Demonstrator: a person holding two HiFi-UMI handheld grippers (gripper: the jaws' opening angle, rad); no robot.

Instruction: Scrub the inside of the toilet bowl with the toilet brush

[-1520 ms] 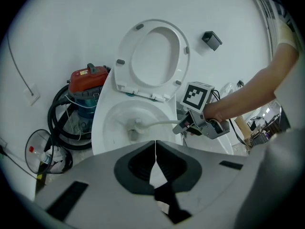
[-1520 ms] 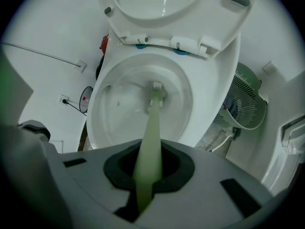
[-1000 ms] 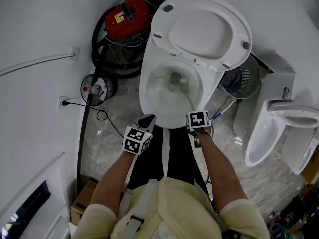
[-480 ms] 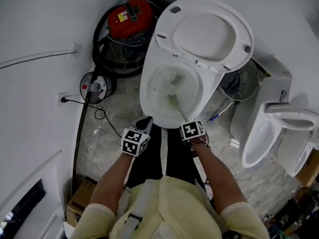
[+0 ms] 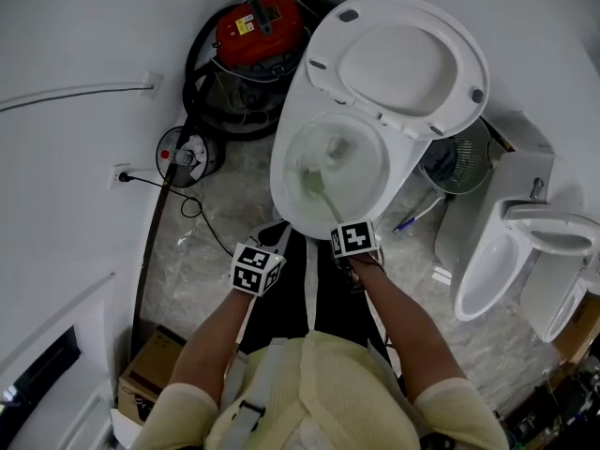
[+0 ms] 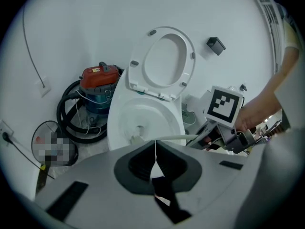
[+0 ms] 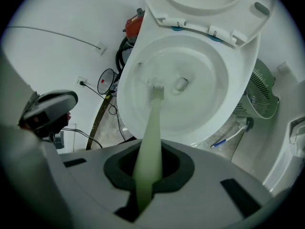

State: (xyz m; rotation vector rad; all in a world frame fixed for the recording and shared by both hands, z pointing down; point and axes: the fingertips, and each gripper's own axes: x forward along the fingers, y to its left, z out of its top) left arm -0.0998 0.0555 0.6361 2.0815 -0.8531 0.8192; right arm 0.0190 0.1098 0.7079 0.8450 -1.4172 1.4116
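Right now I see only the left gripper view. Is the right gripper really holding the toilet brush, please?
Observer: Yes. The right gripper view shows the right gripper shut on the toilet brush, whose handle runs out between its jaws.
Operator: Where is the brush head?
Observer: The brush head is down inside the toilet bowl, toward the left side in that view.
Operator: And where is my left gripper relative to the bowl?
Observer: In the head view the left gripper is outside the bowl, just in front of its front rim.
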